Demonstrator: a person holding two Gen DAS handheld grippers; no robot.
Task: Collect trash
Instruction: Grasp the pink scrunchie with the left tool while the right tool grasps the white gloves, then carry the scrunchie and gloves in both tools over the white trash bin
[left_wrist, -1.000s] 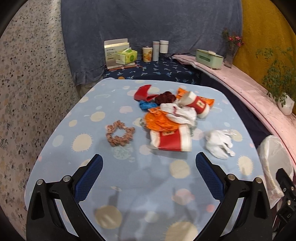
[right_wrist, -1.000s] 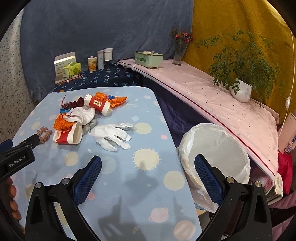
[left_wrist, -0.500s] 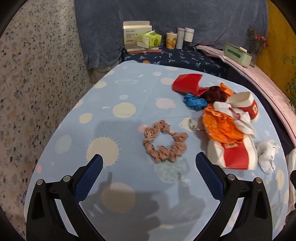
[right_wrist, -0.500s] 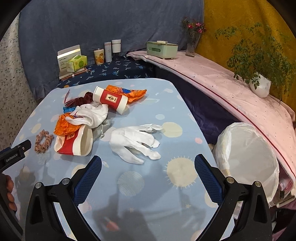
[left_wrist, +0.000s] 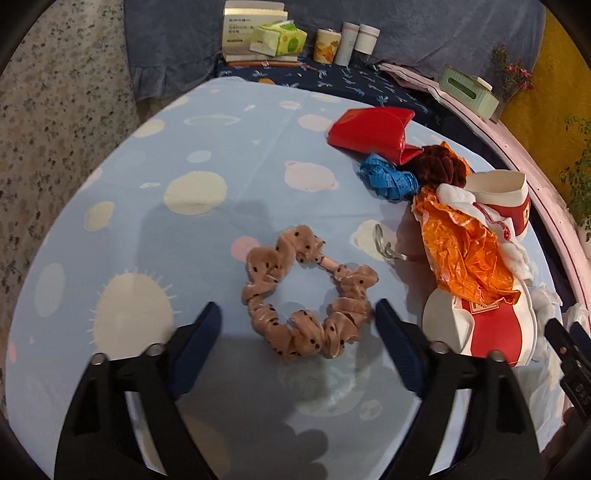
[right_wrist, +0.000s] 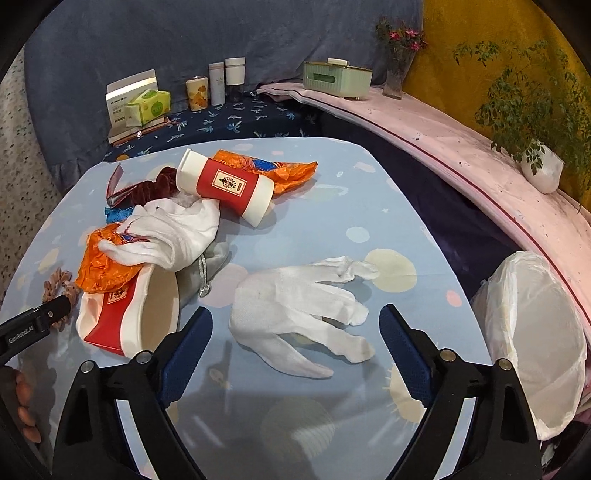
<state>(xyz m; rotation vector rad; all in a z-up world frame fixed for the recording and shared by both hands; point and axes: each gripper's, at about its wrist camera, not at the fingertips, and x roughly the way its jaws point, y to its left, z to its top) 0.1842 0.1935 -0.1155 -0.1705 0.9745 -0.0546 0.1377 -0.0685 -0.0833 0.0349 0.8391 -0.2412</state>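
Note:
My left gripper (left_wrist: 297, 314) is open, its jaws on either side of a pink dotted scrunchie (left_wrist: 308, 293) lying on the blue tablecloth (left_wrist: 155, 229). My right gripper (right_wrist: 295, 319) is open, its jaws on either side of a white glove (right_wrist: 299, 310) lying flat. Left of the glove is a trash heap: a red-and-white paper cup on its side (right_wrist: 129, 314), an orange wrapper (right_wrist: 107, 264), a second white glove (right_wrist: 173, 232) and another red-and-white cup (right_wrist: 225, 188). A white-lined trash bin (right_wrist: 535, 339) stands off the table's right edge.
A red folded wrapper (left_wrist: 373, 133), a blue tape (left_wrist: 388, 177) and a dark red scrunchie (left_wrist: 441, 166) lie at the heap's far side. Boxes, a tissue pack (right_wrist: 147, 107) and jars stand on the far dark ledge. A potted plant (right_wrist: 539, 166) and a green box (right_wrist: 336, 79) sit on the pink shelf.
My left gripper has moved forward and down until its jaws flank the pink scrunchie. My right gripper has moved forward and lower until its jaws flank the flat white glove.

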